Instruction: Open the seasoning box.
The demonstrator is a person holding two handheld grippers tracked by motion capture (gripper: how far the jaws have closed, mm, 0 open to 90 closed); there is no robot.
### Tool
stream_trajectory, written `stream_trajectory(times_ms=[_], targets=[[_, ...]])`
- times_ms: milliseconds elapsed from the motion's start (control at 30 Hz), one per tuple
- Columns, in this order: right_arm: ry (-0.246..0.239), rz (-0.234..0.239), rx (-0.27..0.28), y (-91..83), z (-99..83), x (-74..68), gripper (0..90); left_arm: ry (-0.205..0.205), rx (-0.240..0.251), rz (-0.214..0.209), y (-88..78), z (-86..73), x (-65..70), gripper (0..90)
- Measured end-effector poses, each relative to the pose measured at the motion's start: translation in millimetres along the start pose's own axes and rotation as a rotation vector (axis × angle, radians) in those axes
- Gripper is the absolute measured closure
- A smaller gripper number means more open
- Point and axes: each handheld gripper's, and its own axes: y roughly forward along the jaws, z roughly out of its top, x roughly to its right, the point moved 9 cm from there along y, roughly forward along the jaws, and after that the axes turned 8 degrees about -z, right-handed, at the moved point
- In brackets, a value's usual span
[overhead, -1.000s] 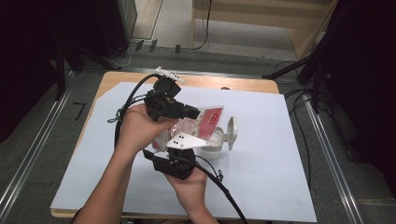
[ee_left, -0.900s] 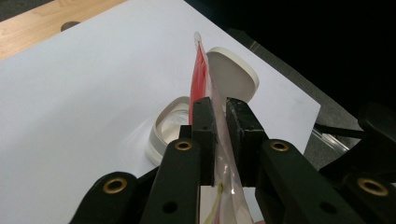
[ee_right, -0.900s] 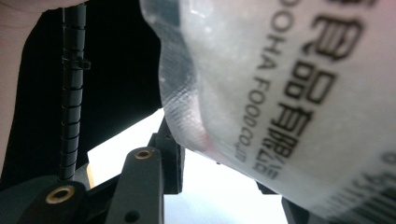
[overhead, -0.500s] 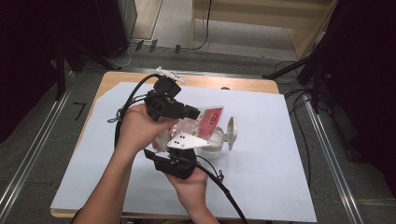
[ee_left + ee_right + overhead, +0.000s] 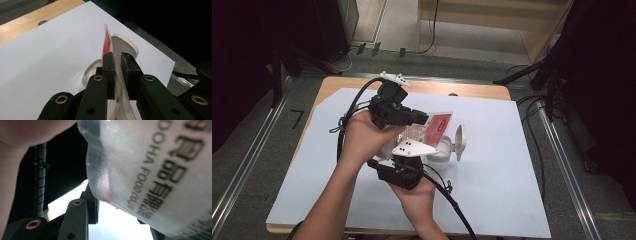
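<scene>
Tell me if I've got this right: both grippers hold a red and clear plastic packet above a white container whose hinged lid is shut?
Not quite: the lid is open, flipped up beside the white container, as the high view shows. The rest stands: the left gripper pinches the packet, and the right gripper is at its lower end.

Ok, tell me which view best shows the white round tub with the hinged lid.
The high view: the white round tub sits whole on the white sheet, lid flipped up. In the left gripper view, the tub is partly hidden behind the jaws and the red-and-clear packet.
</scene>
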Motion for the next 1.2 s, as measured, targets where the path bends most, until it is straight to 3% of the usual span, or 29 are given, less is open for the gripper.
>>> stream_trajectory(times_ms=[500, 1067, 1200], targets=[[0.032, 0.015, 0.005, -1.5, 2.9, 1.7, 61.6, 0.013, 0.008, 0.005, 3.0, 2.4, 2.8, 82.4], [0.008, 0.011, 0.002, 0.5, -1.9, 4.2, 62.2, 0.010, -0.004, 0.000, 4.5, -0.6, 1.9, 82.1], [-0.018, -0.003, -0.001, 2.8, -4.6, 5.5, 62.3, 0.013, -0.008, -0.005, 2.7, -2.0, 1.3, 82.3]])
